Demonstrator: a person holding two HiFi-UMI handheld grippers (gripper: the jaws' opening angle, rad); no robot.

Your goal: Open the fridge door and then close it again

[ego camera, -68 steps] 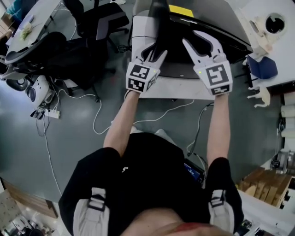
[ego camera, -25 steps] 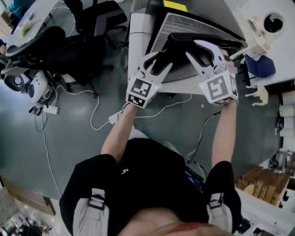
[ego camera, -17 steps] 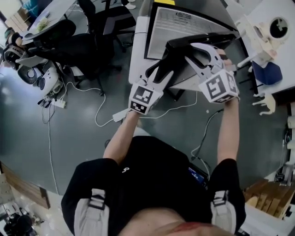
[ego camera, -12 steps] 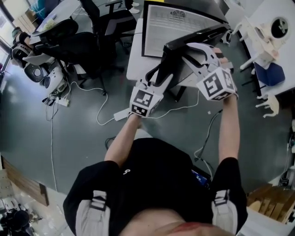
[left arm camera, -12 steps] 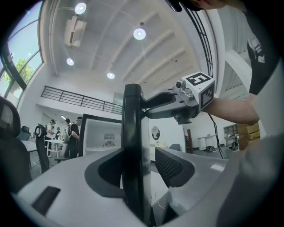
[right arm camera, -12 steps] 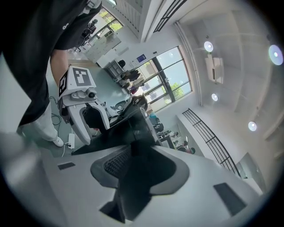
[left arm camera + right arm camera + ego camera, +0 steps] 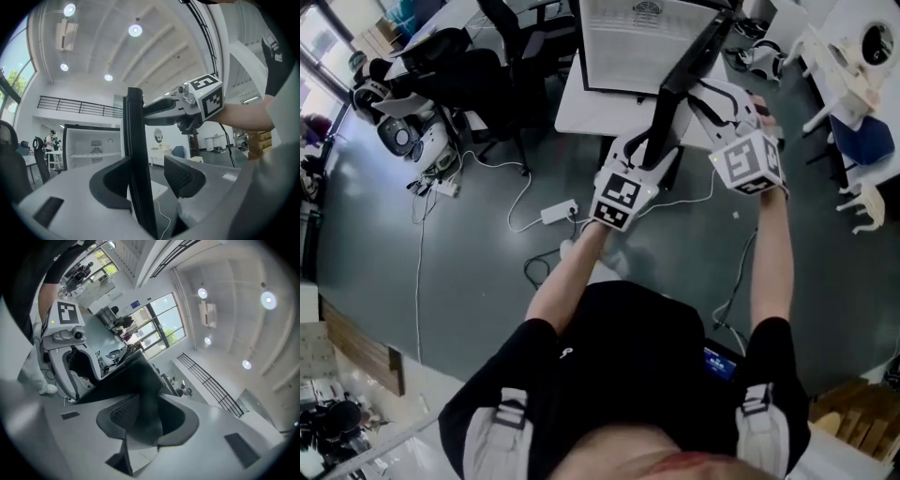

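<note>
The fridge stands at the far edge of the grey floor, its white inside wide open to us, and the fridge door is swung right out from the cabinet's right front corner, showing from above as a thin dark slab edge-on, running back toward the person. Both tools are on it! The left gripper straddles the door's free end with its jaws apart: one dark pad lies against the slab, and the ribbed pad across from it stands clear with a gap showing. The right gripper sits further along the door's top edge, nearer the fridge, jaws spread wide with the dark door filling the space between its pads; it straddles the edge rather than clamping it. Both forearms reach forward. A white power strip lies on the floor left of the door, and office chairs crowd the floor's far left corner.
</note>
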